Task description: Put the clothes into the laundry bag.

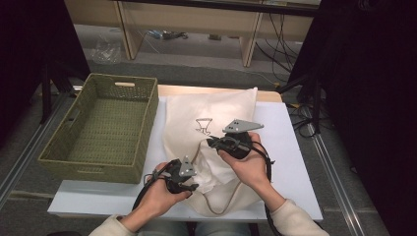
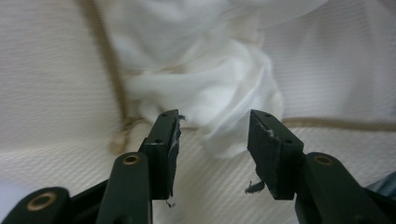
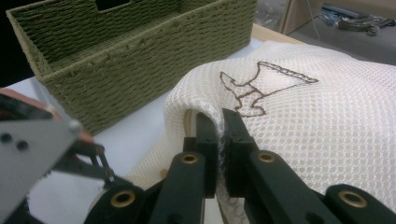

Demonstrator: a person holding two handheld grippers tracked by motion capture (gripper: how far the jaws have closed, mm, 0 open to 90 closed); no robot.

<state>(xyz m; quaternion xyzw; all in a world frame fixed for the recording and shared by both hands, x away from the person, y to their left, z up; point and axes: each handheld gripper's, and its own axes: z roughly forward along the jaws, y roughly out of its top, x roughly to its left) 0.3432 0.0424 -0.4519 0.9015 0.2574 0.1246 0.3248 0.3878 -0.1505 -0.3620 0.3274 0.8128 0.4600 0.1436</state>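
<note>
Cream mesh drawstring bag (image 1: 211, 123) lying flat across the middle of the white bench (image 1: 290, 147), mouth end toward the person, a brown outline drawing (image 3: 261, 86) stitched on its upper face. Woven green basket (image 1: 105, 128) just beside the bag on the left, overhanging the bench edge. Right gripper (image 3: 221, 135) at the bag's mouth edge, fingers (image 3: 236, 140) pressed together on a raised fold of the mesh, lifting it clear of the bench. Left gripper (image 2: 212, 149) low over the bag near the person, fingers (image 2: 163, 149) apart, with a bunch of soft white cloth (image 2: 210, 93) lying just ahead of the gap and not pinched. Tan drawstring cord (image 2: 116, 70) running along the mesh beside that cloth, looping toward the bench's near edge in the high view. No contact visible between left fingers and cloth.
</note>
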